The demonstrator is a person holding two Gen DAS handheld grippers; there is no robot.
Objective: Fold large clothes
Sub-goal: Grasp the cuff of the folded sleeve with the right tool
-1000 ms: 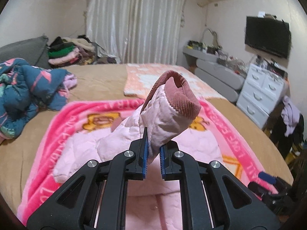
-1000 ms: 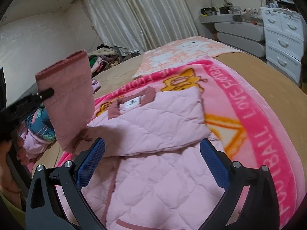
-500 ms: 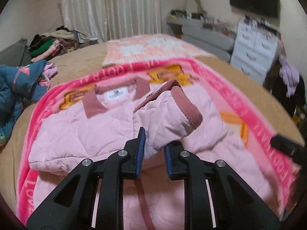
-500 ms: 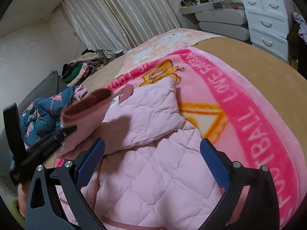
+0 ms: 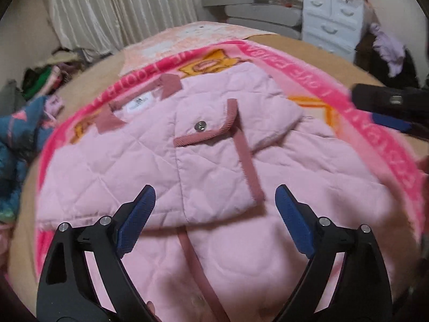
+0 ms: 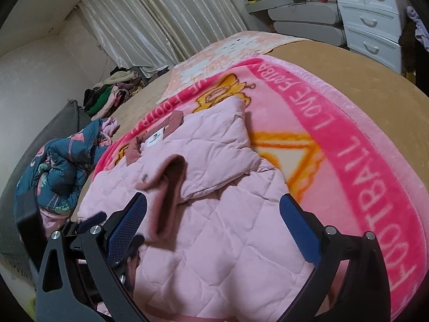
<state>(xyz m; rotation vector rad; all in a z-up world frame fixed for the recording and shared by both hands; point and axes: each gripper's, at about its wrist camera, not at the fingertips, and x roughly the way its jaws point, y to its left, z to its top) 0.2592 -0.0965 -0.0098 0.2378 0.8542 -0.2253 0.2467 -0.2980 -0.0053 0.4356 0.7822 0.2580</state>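
A pink quilted jacket (image 5: 112,166) lies spread on a pink cartoon blanket (image 5: 375,145) on the bed. One sleeve (image 5: 211,166), with a dark pink cuff and a snap button, is folded across its chest. My left gripper (image 5: 214,191) hovers just over that sleeve, its jaws opening wide; the sleeve end lies between them but the pads do not touch it. In the right wrist view my right gripper (image 6: 213,200) is open above the jacket (image 6: 228,241) and holds nothing, with the cuff (image 6: 171,193) just ahead of its left finger.
A crumpled blue flowered garment (image 6: 53,177) lies at the bed's left, beside a grey pillow (image 6: 67,118). A heap of clothes (image 6: 107,96) sits by the curtains at the back. A white dresser (image 6: 370,16) stands off the bed's far right.
My left gripper carried the raised sleeve down and across onto the jacket, then let go of it and opened wide. The right gripper stayed open and sank slightly.
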